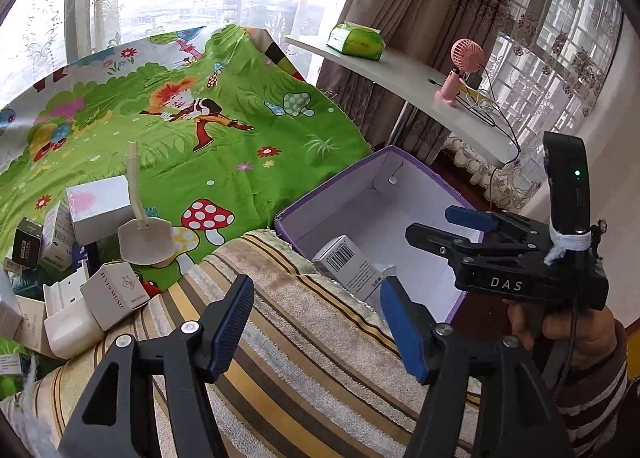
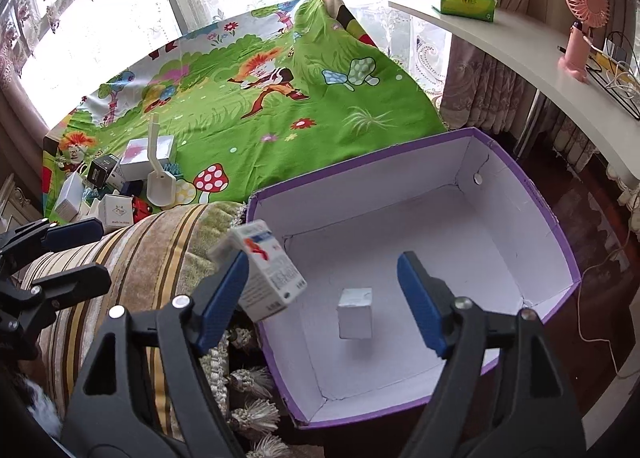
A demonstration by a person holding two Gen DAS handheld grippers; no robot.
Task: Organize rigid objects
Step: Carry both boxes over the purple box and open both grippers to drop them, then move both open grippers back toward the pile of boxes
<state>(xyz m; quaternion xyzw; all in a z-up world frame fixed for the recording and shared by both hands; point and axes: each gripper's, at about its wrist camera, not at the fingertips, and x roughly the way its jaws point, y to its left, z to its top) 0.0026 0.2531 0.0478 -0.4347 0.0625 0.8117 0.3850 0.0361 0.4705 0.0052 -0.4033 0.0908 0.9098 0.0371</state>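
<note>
Two tongs hang over the purple-rimmed white cardboard box (image 2: 532, 193). The right gripper (image 2: 324, 298) gapes wide, one white printed carton (image 2: 266, 272) against its left pad only. One small white cube (image 2: 355, 318) sits inside. The left gripper (image 1: 316, 326) is open, empty.
</note>
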